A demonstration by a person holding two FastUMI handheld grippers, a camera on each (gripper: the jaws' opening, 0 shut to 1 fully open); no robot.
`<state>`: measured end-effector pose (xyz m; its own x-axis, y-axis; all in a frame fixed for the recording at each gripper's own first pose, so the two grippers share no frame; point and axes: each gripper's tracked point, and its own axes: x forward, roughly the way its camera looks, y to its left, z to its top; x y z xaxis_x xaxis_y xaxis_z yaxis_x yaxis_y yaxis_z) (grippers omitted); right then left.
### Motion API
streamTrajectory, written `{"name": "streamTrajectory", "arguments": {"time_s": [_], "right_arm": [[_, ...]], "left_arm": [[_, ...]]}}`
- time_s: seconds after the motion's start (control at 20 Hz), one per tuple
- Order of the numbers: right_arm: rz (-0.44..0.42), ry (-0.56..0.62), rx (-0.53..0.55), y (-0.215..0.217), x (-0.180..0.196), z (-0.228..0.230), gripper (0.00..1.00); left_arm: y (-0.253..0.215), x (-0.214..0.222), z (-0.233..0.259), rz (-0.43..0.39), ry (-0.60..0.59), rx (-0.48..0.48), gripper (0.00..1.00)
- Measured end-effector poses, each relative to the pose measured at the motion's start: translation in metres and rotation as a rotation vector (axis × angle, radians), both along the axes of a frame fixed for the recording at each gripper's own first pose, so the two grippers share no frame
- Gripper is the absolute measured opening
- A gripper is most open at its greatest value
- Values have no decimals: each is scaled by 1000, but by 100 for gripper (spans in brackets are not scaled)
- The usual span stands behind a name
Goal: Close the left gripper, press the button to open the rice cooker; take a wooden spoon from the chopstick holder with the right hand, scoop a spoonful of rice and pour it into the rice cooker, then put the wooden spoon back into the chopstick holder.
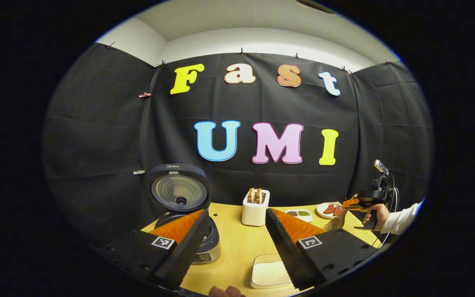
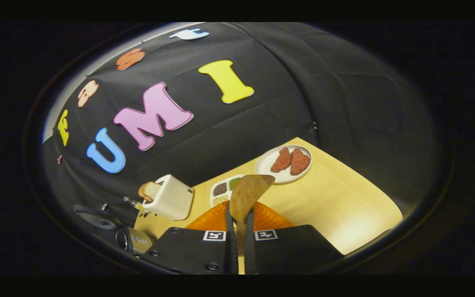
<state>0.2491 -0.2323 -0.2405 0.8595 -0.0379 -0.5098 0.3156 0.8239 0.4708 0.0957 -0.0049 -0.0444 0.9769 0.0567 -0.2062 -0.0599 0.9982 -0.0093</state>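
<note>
The dark rice cooker [image 1: 204,247] stands at the table's left with its lid [image 1: 178,192] up; in the right gripper view the rice cooker [image 2: 134,241] lies at the lower left. My left gripper [image 1: 237,214] is open, its left finger in front of the cooker's pot. A shallow white container of rice [image 1: 268,272] sits near the front edge, partly behind the right finger. My right gripper [image 2: 239,214] is shut on the wooden spoon [image 2: 248,192], whose bowl points forward over the table. In the left gripper view the right gripper [image 1: 355,203], held by a hand, carries the spoon [image 1: 335,223] at the far right.
A white box [image 1: 255,210] with brown pieces sticking out of its top stands mid-table. Behind it lie a small divided dish [image 2: 225,189] of grains and a white plate [image 2: 283,163] with two pieces of meat. The wooden table [image 2: 344,206] ends at the black cloth wall.
</note>
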Motion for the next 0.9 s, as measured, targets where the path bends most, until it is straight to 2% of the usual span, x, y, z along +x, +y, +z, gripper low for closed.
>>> {"name": "streamTrajectory", "arguments": {"time_s": [0.2,0.25,0.3,0.4,0.5,0.55,0.6,0.75,0.8,0.9], "right_arm": [[173,-51,23,83,-32,54,11],[216,-58,29,104,-45,65,5],[246,-60,34,123,-55,71,14],[309,-51,22,155,-72,73,6],[362,-26,-16,182,-89,64,5],[382,-11,-37,196,-99,57,15],[407,1,-63,208,-106,47,11],[470,51,-186,234,-124,6,10],[484,68,-230,241,-129,-9,15],[504,93,-300,252,-134,-33,11]], "left_arm": [[12,-5,2,10,-18,-48,93],[14,-7,1,7,-20,-58,93],[16,-8,0,4,-22,-69,94],[22,-11,4,-2,-37,-88,95],[27,-14,3,-9,-42,-104,95],[30,-15,3,-13,-43,-110,95],[34,-17,3,-15,-45,-112,95],[45,-24,0,-25,-38,-126,95],[47,-26,-2,-27,-34,-132,95],[52,-28,-2,-33,-35,-143,95]]}}
